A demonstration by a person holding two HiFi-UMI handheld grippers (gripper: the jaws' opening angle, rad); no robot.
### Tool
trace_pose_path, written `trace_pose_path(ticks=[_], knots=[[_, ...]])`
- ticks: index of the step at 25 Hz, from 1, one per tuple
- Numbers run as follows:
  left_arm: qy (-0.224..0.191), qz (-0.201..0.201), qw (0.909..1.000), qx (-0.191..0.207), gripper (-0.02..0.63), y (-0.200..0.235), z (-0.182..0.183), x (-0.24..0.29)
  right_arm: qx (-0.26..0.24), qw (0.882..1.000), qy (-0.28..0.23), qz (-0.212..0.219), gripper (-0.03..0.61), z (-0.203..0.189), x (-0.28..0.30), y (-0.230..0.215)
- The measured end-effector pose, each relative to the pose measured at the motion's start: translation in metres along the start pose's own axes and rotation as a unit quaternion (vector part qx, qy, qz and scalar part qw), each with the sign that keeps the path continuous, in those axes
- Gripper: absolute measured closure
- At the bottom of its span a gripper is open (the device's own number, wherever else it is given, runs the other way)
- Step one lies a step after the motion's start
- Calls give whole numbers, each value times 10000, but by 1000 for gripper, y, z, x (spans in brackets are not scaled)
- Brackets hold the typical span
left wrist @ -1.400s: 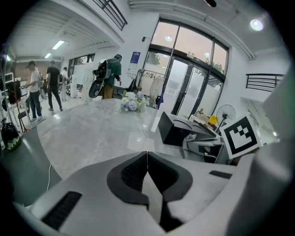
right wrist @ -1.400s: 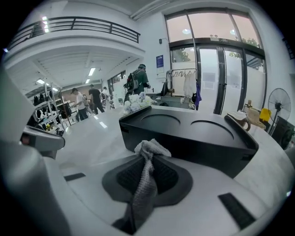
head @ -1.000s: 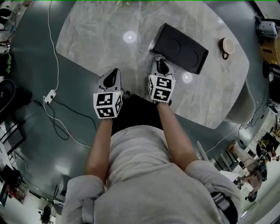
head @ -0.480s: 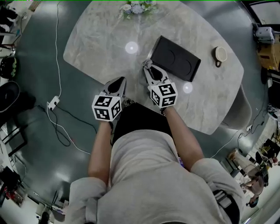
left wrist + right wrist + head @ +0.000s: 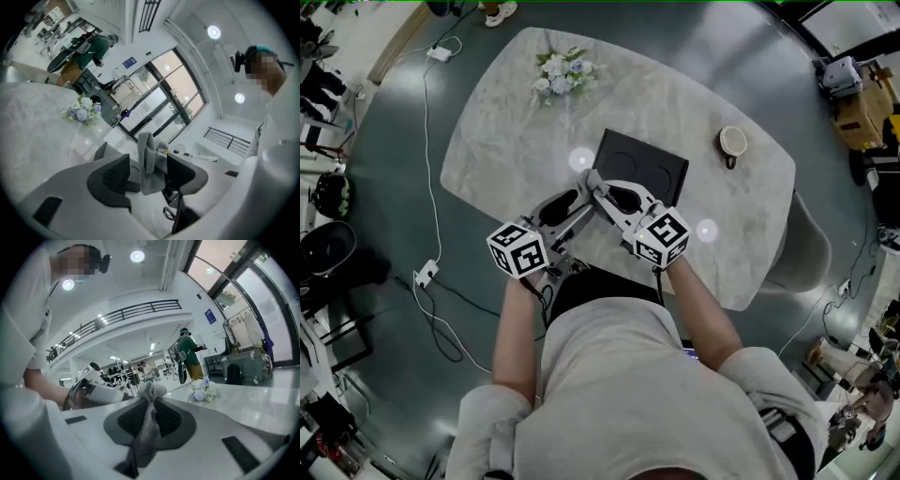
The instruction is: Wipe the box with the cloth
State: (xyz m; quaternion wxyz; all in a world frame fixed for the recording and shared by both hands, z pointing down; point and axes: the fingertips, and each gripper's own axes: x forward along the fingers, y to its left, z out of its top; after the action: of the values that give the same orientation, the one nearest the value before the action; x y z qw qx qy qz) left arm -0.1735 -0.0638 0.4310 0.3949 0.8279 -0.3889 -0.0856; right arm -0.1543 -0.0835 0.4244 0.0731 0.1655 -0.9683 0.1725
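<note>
Noted: cloth clamped in closed jaws of right gripper; jaws of left gripper just opened, cloth between, unpressed. The box lies on surface just beyond and below, nearer right gripper

Big open-plan lab or workshop hall around me. Tall glazed wall, balcony railing on upper level, recessed ceiling lights. People standing among equipment. Loose cables trail across grey floor. I stand at marble table with flower posy.
</note>
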Motion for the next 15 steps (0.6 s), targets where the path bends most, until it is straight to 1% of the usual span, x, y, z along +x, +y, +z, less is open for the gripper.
trace_pose_path(ticks=[1, 3, 5, 7, 8, 9, 12, 15], knots=[[-139, -151, 9997, -101, 378, -7, 6, 3, -216, 9997, 36, 55, 522, 3, -4, 2], [-313, -328, 9986, -264, 377, -15, 14, 9, -576, 9982, 112, 158, 522, 6, -10, 8], [-405, -472, 9967, -513, 377, -20, 19, 15, -699, 9971, 100, 283, 522, 7, -15, 13], [-463, -603, 9946, -699, 384, -26, 19, 22, -703, 9967, 88, 393, 522, 7, -21, 14], [-461, -612, 9947, -691, 410, -27, 17, 26, -700, 9965, 101, 434, 522, 6, -23, 14], [-430, -587, 9953, -635, 455, -28, 15, 30, -700, 9964, 126, 462, 522, 5, -26, 12], [-271, -531, 9971, -468, 491, -33, 10, 41, -673, 9963, 181, 500, 522, 3, -37, 4], [-189, -472, 9981, -334, 509, -37, 5, 52, -587, 9969, 154, 499, 522, 0, -45, -5]])
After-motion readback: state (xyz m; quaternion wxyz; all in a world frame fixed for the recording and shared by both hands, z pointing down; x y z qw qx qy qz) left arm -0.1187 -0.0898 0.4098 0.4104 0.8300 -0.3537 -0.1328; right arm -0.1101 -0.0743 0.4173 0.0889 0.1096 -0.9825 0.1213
